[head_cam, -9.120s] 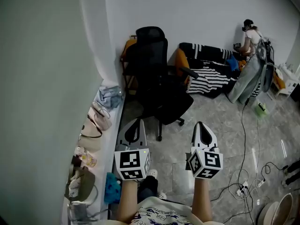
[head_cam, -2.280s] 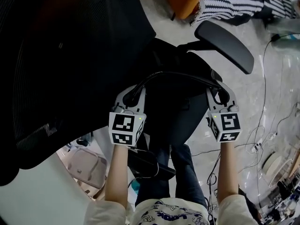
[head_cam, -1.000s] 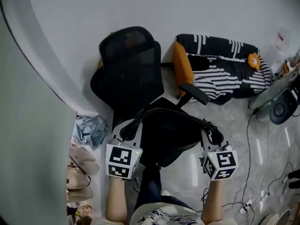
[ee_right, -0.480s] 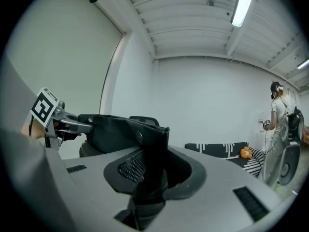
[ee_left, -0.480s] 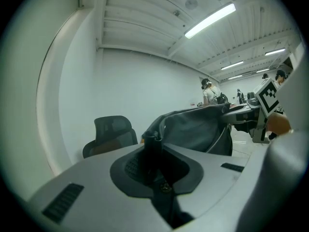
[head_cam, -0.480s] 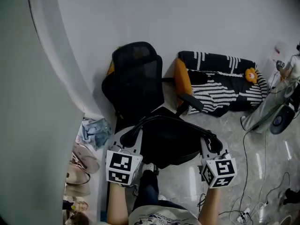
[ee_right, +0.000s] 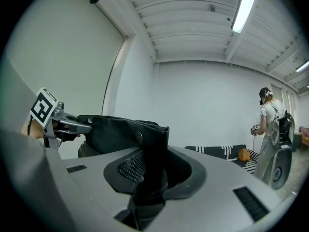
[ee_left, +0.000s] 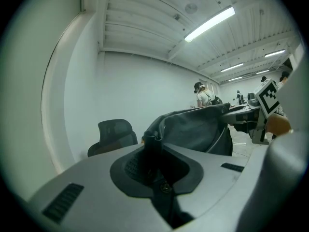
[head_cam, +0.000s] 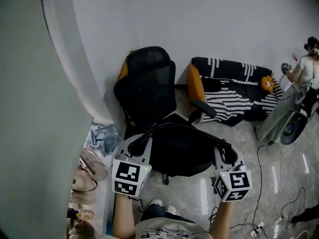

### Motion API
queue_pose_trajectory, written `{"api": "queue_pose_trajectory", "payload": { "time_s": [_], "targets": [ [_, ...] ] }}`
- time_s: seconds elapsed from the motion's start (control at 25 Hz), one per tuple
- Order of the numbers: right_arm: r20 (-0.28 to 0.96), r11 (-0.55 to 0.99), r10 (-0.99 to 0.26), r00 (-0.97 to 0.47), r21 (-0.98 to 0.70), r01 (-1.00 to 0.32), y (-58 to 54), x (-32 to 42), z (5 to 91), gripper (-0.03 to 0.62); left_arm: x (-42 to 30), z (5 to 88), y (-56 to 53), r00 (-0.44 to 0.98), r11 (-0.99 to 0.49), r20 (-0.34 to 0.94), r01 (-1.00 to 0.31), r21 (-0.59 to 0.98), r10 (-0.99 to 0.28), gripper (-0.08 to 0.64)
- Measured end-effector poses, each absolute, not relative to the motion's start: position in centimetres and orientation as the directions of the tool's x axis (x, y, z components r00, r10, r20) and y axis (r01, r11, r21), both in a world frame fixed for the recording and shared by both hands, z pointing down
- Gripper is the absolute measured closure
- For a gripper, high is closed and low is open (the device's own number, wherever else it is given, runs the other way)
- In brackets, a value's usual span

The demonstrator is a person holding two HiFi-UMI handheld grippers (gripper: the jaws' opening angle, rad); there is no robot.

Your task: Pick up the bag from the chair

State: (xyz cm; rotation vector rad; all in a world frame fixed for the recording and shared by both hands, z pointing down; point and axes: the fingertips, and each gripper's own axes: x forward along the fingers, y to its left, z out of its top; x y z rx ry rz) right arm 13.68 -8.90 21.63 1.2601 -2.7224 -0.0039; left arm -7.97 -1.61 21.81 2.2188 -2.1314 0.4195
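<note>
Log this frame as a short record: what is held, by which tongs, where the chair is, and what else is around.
held: black bag, hanging between both tongs
left tongs: shut on the bag's left end
right tongs: shut on the bag's right end
office chair: black, behind the bag, near the wall
background: striped cushion on the floor; another person at far right

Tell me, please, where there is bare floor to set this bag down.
The bare patch is the tiled floor bordered by the striped bedding, the office chair and the cables at the right. Along the left wall it is crowded: handbags and crumpled clothes lie packed together.
</note>
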Motion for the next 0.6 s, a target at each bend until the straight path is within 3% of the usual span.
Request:
{"api": "queue_pose_trajectory", "payload": {
  "time_s": [0.6],
  "targets": [
    [0.11, 0.63, -0.775, -0.622, 0.066, -0.774, -7.4, 11.4, 20.9, 0.478, -10.2, 21.0, -0.1, 0.049, -0.084, 0.203, -0.982, -0.17, -0.978, 0.517]
  ]
}}
